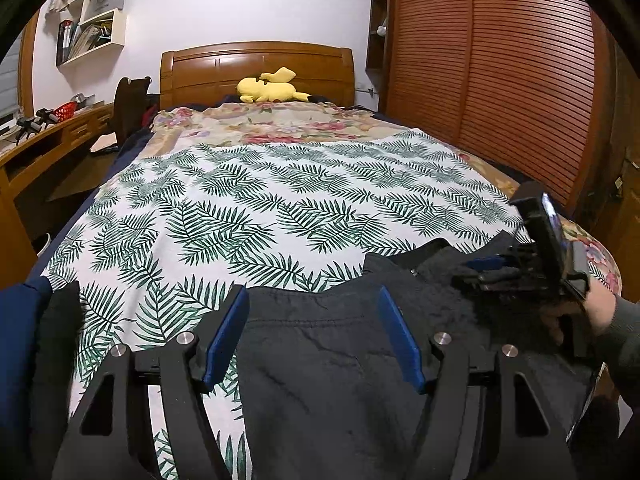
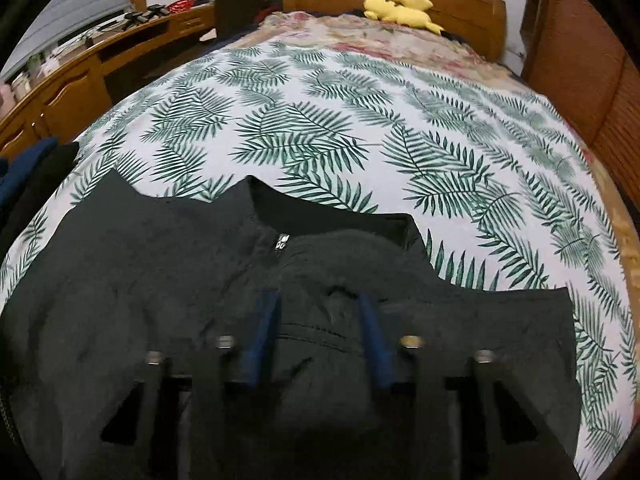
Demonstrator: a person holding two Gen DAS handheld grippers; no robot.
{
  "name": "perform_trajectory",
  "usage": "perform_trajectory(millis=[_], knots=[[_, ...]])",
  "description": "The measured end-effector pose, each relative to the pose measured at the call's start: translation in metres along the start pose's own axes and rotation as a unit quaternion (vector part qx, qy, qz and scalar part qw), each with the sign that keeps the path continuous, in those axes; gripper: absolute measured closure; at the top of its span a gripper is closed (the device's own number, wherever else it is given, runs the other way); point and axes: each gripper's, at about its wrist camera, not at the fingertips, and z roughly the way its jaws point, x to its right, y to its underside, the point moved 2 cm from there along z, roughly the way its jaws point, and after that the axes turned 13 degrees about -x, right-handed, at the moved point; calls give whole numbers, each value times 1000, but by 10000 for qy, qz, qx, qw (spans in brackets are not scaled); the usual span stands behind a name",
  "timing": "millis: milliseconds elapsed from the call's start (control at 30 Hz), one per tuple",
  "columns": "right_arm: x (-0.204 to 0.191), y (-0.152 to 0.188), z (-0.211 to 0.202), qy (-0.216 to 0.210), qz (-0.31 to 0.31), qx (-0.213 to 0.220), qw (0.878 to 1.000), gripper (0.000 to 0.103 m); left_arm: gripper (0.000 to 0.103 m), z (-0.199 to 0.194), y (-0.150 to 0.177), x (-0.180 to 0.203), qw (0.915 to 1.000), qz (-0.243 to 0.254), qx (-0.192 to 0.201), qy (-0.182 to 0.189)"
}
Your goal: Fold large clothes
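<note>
Spread over the leaf-print sheet [image 2: 320, 120], our dark jacket [image 2: 140, 280] lies soft and limp. We'd pinch its shoulder seam; left gripper [image 1: 312, 336] gapes empty, right gripper [image 2: 318, 340] seemingly clamps fabric.

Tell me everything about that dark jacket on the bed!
The dark jacket is charcoal grey, of thin, slightly crinkled fabric, with a stand-up collar and a zip pull at the neck. It lies spread flat on the leaf-print sheet, collar toward the headboard. The right hand-held gripper has a bunched fold between its blue fingers; the left hand-held gripper hovers open over it.
</note>
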Motion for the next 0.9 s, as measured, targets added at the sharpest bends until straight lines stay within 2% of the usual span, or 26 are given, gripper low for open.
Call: perform_trajectory(millis=[67, 133, 167, 300, 467, 500, 567, 633, 700, 900], knots=[[5, -6, 7, -84, -17, -54, 9999, 79, 35, 1, 1, 1, 10000, 19, -8, 21], [2, -11, 10, -98, -53, -3, 9999, 91, 35, 2, 1, 2, 10000, 40, -13, 21], [1, -15, 10, -75, -81, 64, 9999, 93, 35, 3, 1, 3, 10000, 48, -18, 30], [-4, -26, 10, 189, -149, 318, 9992, 95, 35, 5, 1, 8, 9999, 59, -26, 118], [0, -30, 17, 60, 6, 167, 9998, 94, 35, 8, 2, 17, 9997, 153, -50, 167], [2, -29, 14, 39, 17, 194, 9998, 91, 35, 8, 2, 19, 9997, 174, -59, 176], [5, -27, 6, 4, 42, 292, 9996, 79, 35, 10, 2, 23, 9996, 208, -80, 192], [11, -24, -3, 39, 64, 393, 9992, 57, 35, 12, 1, 25, 9995, 224, -98, 205], [22, -18, -14, 96, 111, 528, 9985, 47, 35, 13, 1, 28, 9994, 232, -115, 238], [77, -2, -27, 378, 580, 500, 9963, 45, 35, 15, 3, 37, 9990, 284, -141, 327]])
